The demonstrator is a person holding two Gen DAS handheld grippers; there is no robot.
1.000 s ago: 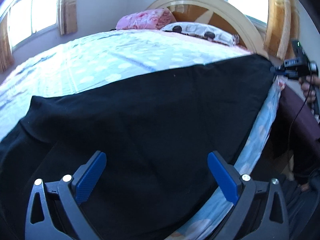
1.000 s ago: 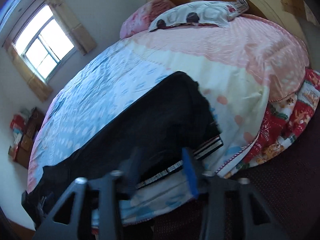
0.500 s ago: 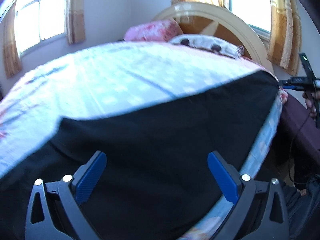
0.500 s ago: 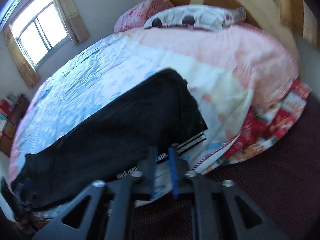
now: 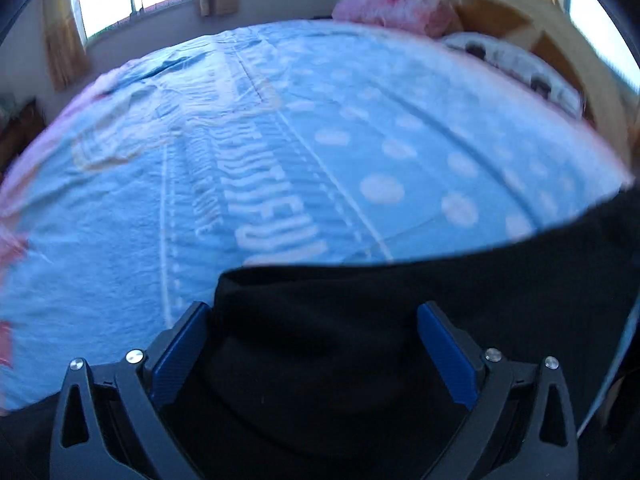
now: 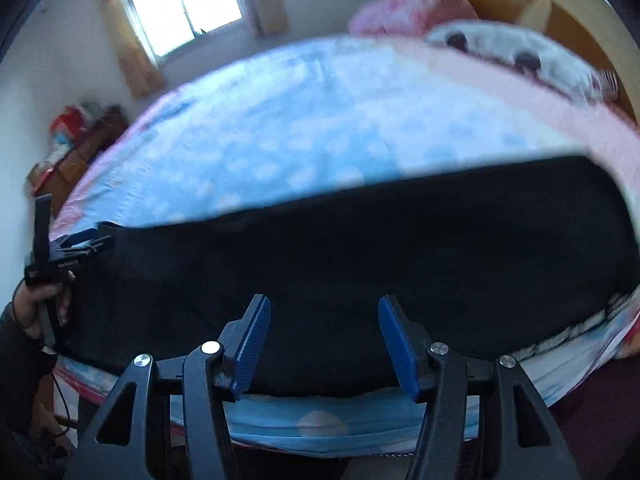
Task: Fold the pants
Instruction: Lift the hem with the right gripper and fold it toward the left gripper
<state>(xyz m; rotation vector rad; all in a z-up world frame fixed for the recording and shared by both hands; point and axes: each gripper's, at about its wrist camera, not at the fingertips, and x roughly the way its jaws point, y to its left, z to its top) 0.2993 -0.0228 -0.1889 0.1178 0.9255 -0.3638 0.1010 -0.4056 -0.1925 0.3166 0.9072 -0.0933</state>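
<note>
— Both grippers moved sideways along the bed; the right one let go of the pants.

— Now left gripper (image 5: 314, 346) is spread above black pants (image 6: 360, 256), touching nothing?

— Yes. Right gripper (image 6: 322, 346) has just been opening, empty; pants lie flat on the blue bedspread (image 5: 280, 140).

We note a bed with a blue sheet (image 5: 304, 152), white-dotted and bearing pale lettering. Its far edge turns pink (image 6: 532, 92). At the head we see a curved wooden headboard (image 5: 560, 44); against it lie a rolled pink blanket (image 5: 396, 10) and, beside that, a white pillow with dark spots (image 6: 504, 50). A bright window (image 6: 184, 4) with tan curtains (image 6: 136, 60) sits in the white wall. Blurred clutter (image 6: 72, 136) occupies the corner by the bed. Dark red floor (image 6: 600, 420) shows lower right.
</note>
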